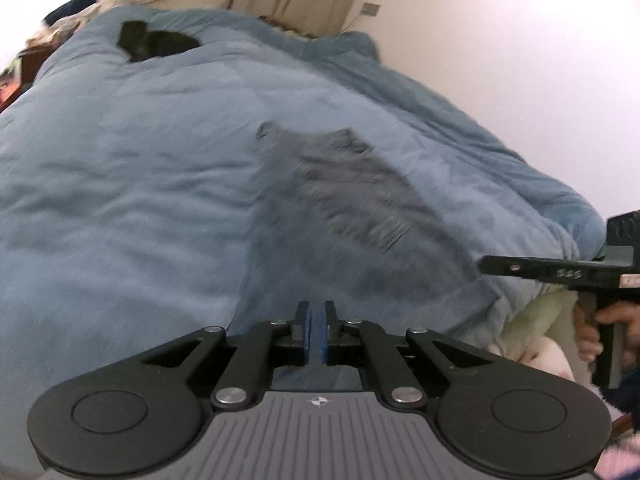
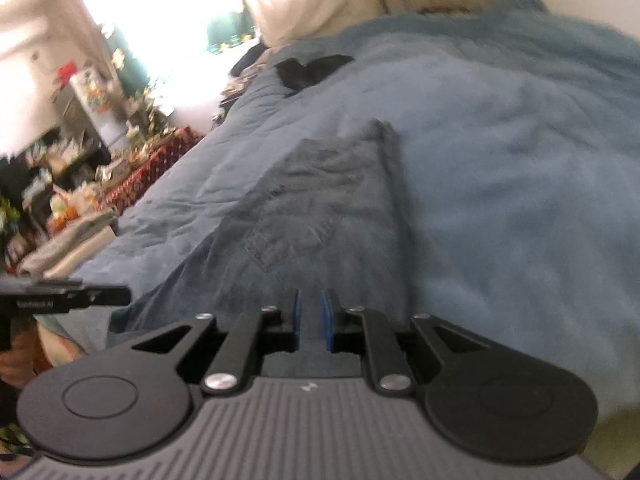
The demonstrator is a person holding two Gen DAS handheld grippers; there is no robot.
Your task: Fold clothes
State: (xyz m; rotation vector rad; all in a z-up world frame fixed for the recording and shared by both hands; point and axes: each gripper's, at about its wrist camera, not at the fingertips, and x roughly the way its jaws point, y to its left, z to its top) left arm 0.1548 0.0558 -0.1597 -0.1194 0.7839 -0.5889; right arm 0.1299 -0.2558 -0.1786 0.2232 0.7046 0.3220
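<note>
Left wrist view: my left gripper pinches the jeans' blue cloth as they lie flat on the blanket. My right gripper stands narrowly parted above the denim, gripping nothing I can see.

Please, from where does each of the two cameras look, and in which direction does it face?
Left wrist: sits behind the left gripper, jaws shut on denim, facing down across the jeans on the blue duvet; the right gripper and a hand show at right.
Right wrist: sits behind the right gripper, jaws slightly apart, facing along the jeans; the left gripper shows at left.
Both share the jeans, duvet and a black garment.
</note>
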